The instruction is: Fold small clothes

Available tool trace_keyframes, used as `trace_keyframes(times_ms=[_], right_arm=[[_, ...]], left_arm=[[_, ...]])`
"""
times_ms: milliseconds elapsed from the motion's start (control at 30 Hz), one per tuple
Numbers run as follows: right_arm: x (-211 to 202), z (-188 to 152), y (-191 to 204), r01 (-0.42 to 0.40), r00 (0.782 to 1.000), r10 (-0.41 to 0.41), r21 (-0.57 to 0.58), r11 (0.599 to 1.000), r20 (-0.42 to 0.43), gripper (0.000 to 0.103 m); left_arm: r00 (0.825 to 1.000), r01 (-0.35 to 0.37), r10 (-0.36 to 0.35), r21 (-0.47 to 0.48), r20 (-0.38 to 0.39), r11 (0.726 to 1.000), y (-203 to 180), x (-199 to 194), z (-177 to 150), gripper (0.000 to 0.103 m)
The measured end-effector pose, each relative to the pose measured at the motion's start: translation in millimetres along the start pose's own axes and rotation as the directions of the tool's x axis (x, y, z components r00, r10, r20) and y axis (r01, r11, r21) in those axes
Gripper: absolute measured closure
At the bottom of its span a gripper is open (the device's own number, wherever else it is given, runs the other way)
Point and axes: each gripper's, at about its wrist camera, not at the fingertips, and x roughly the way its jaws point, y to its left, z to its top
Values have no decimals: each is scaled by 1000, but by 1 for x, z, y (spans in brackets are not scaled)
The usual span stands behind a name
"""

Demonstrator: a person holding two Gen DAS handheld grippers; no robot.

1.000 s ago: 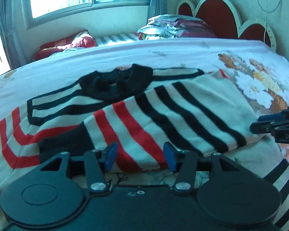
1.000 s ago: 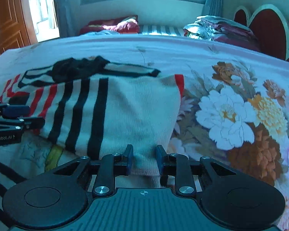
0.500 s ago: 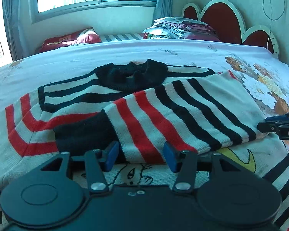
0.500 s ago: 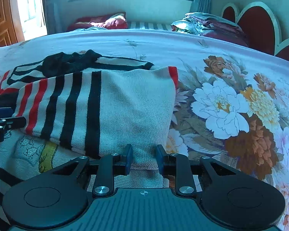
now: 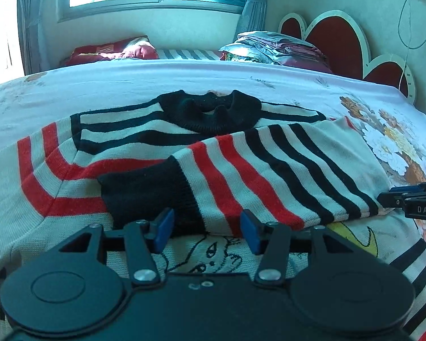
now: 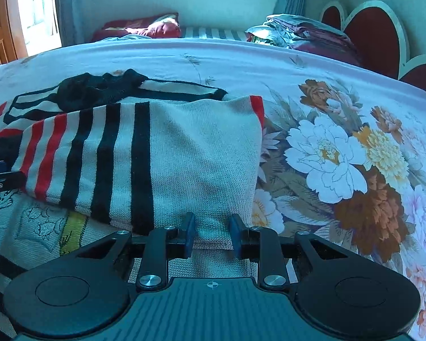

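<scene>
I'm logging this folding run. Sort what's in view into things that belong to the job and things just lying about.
Part of the job:
- striped sweater, one sleeve folded across its chest
- left claw, jaws apart at the sleeve's black cuff
- right claw, at the sweater's folded edge

Just lying about:
- floral bedspread
- red pillow
- stack of folded bedding
- headboard

One striped sweater [image 5: 241, 170], two grippers, perhaps two pillows [image 5: 113, 52]

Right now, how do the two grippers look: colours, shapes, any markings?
Both are black. The left gripper has two round discs on a smooth body and blue finger pads. The right gripper has the same discs, a ribbed body with a small crosshair mark, and dark blue pads.
</scene>
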Motion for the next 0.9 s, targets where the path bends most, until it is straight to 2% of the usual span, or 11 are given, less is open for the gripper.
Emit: trace_keyframes(times_ms=[100, 200, 367, 433, 467, 533, 600, 667, 700, 833, 900], right_arm=[[-6, 5, 2, 18, 1000, -18, 8, 1000, 16, 77], [-16, 8, 4, 25, 997, -27, 36, 999, 66, 76], [-11, 17, 20, -23, 998, 19, 52, 998, 67, 75], [-9, 19, 28, -39, 997, 35, 60, 997, 72, 60], [-9, 20, 32, -43, 996, 38, 61, 997, 81, 44], [-10, 21, 40, -63, 992, 57, 50, 997, 109, 43], [-11, 22, 46, -94, 989, 88, 45, 995, 118, 43], [-11, 23, 53, -101, 988, 96, 37, 994, 121, 43], [-11, 23, 56, -104, 988, 99, 34, 994, 120, 43], [-10, 23, 66, -111, 987, 109, 11, 994, 117, 43], [-10, 23, 68, -104, 988, 102, 8, 995, 115, 43]], left_arm=[[1000, 10, -10, -22, -3, 1000, 5, -6, 1, 50], [999, -35, 36, -62, 24, 997, 16, -21, 0, 27], [994, -86, 96, -165, 53, 983, 58, -52, -9, 28], [989, -118, 136, -225, 64, 967, 83, -69, -14, 31], [984, -140, 163, -253, 69, 957, 97, -78, -18, 32], [972, -191, 223, -306, 73, 933, 125, -97, -28, 35], [958, -243, 282, -369, 55, 897, 153, -113, -39, 38], [936, -296, 350, -450, 40, 843, 186, -131, -54, 41], [926, -312, 376, -501, 29, 807, 204, -140, -62, 43], [913, -292, 408, -701, -1, 651, 268, -168, -96, 55], [909, -275, 416, -752, -1, 599, 290, -174, -107, 60]])
